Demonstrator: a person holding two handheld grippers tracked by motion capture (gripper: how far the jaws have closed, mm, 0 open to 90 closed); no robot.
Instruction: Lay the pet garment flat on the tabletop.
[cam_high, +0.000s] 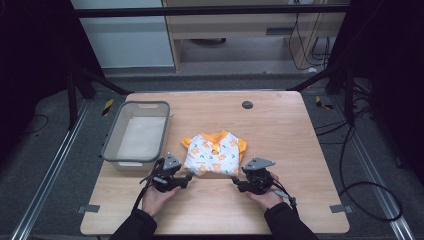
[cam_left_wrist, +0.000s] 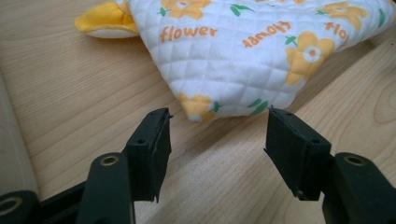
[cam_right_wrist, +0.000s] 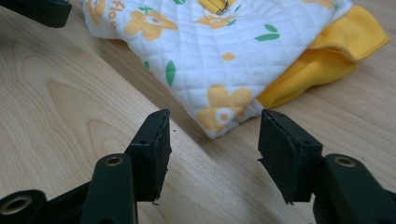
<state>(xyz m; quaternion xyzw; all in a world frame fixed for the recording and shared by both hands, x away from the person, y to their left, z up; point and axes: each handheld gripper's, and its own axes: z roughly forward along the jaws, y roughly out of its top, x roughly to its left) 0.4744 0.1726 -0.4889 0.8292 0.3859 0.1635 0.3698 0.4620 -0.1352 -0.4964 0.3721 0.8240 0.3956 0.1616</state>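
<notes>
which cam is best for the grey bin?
High view. The whole grey bin is visible there, at the table's left, beside the folded flower-print top. The left gripper view catches what looks like a pale sliver of its wall at the left edge.

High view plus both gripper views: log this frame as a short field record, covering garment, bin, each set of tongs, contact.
surface: wooden table
garment: small folded white quilted top with orange flowers and yellow sleeves, lying flat mid-table
bin: grey basket left of the garment, nothing visible inside
left tongs: open, aimed at the garment's near-left corner, just short of it
right tongs: open, aimed at the near-right corner
contact: neither grips the cloth
hands: both resting at the near edge
</notes>
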